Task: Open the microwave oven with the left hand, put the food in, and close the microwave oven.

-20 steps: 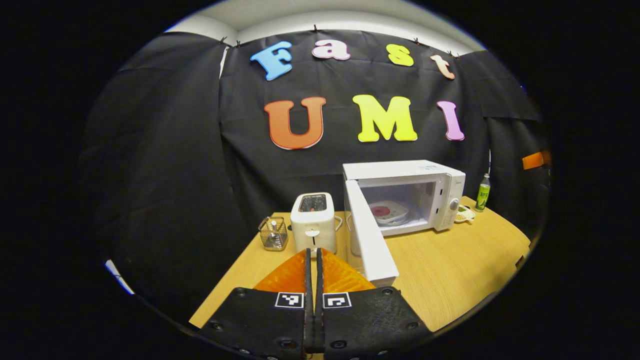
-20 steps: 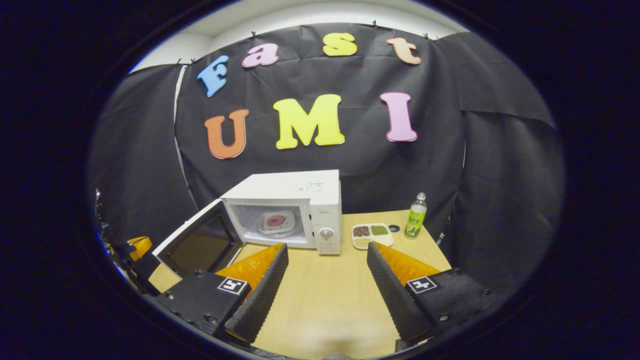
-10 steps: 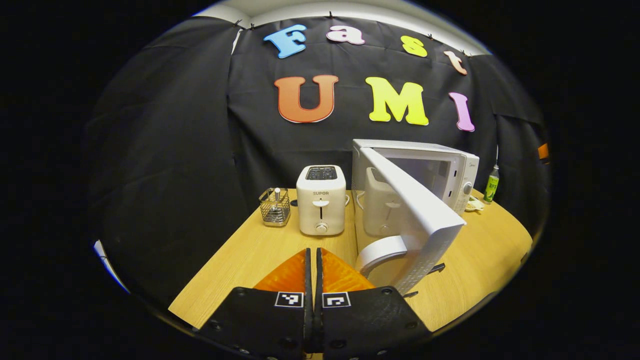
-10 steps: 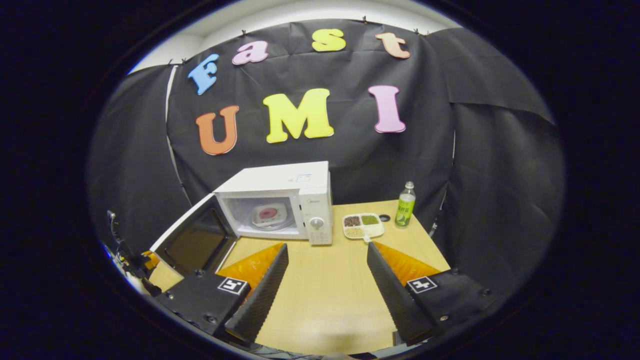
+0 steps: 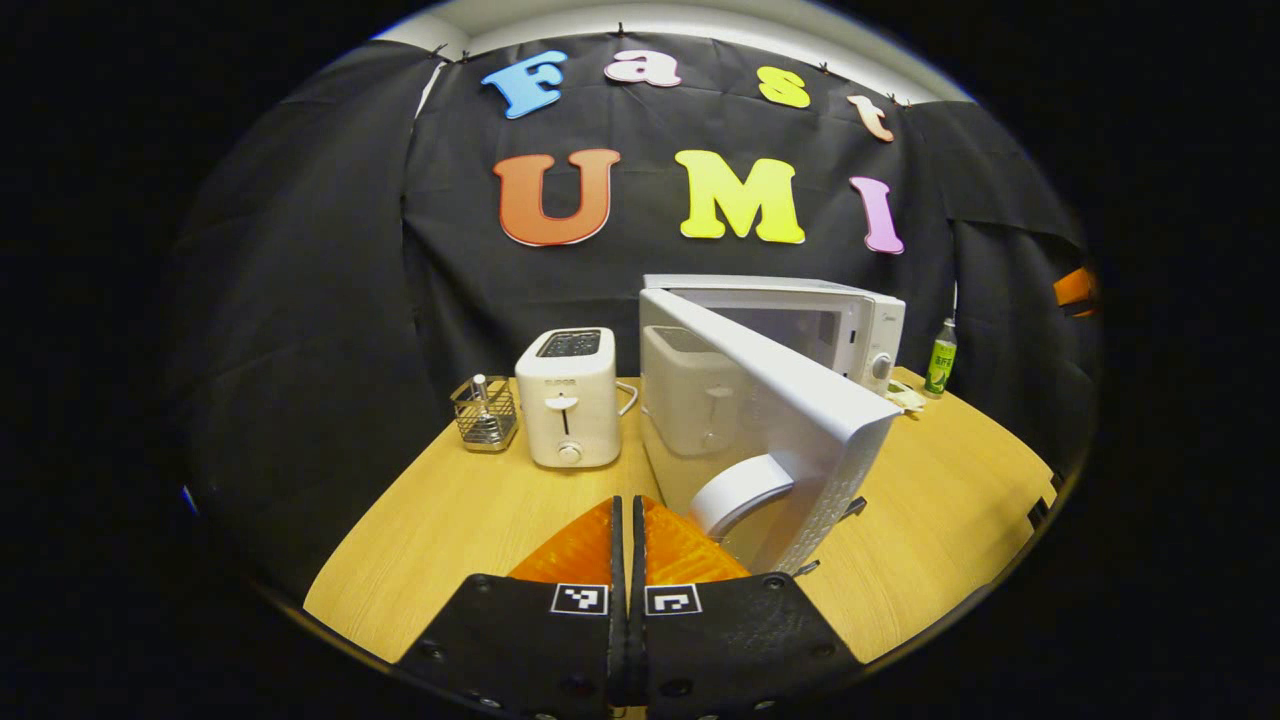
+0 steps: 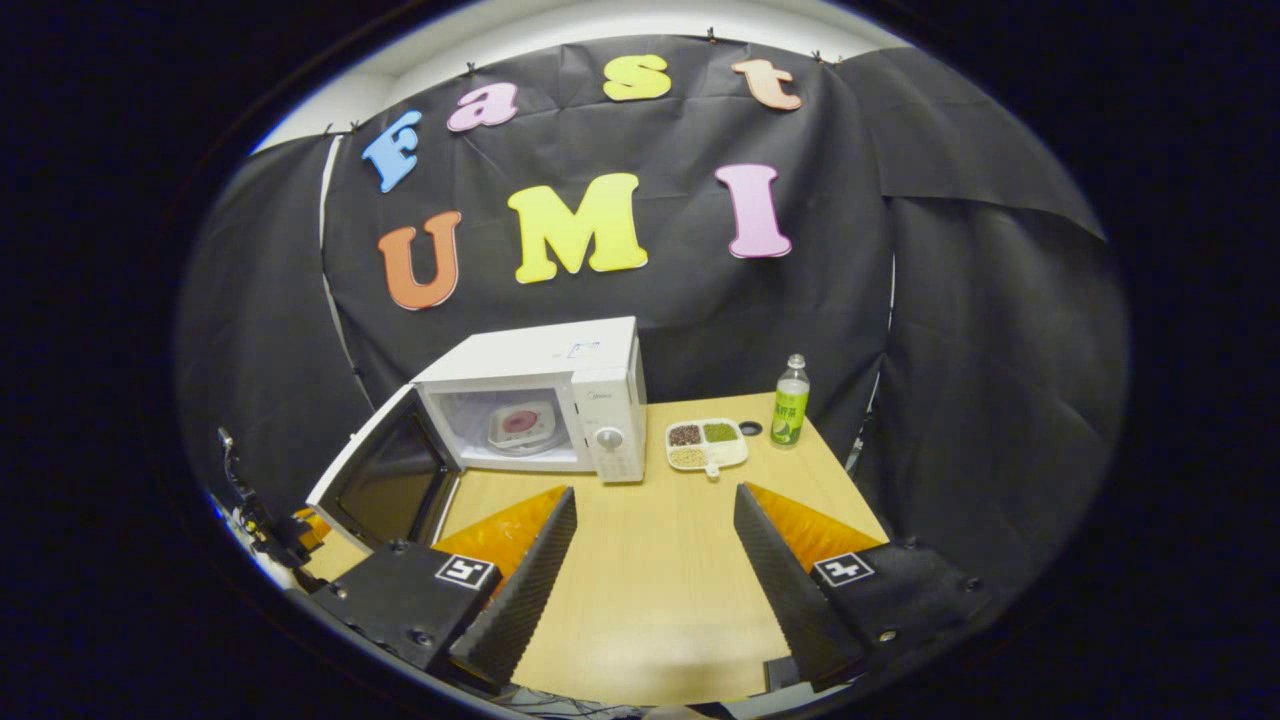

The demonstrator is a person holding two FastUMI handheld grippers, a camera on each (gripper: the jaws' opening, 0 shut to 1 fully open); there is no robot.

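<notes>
The white microwave (image 6: 560, 385) stands at the back of the wooden table (image 6: 650, 590) with its door (image 6: 385, 480) swung wide open. Inside, a white plate with pink food (image 6: 522, 425) rests on the turntable. My right gripper (image 6: 652, 500) hangs open over the table in front of the oven, holding nothing. In the left gripper view the door's outer face (image 5: 790, 420) and its curved handle (image 5: 740, 492) are close by. My left gripper (image 5: 628, 505) is shut on nothing, just left of that handle and not touching it.
A white toaster (image 5: 568, 395) and a small wire basket (image 5: 485, 412) stand left of the microwave. To its right lie a divided tray of grains (image 6: 706, 445), a dark cap and a green bottle (image 6: 790, 402). The table's near and right edges are close.
My left gripper has dropped and come round to the outer side of the open door, staying shut. The right gripper has drawn back from the microwave, still open.
</notes>
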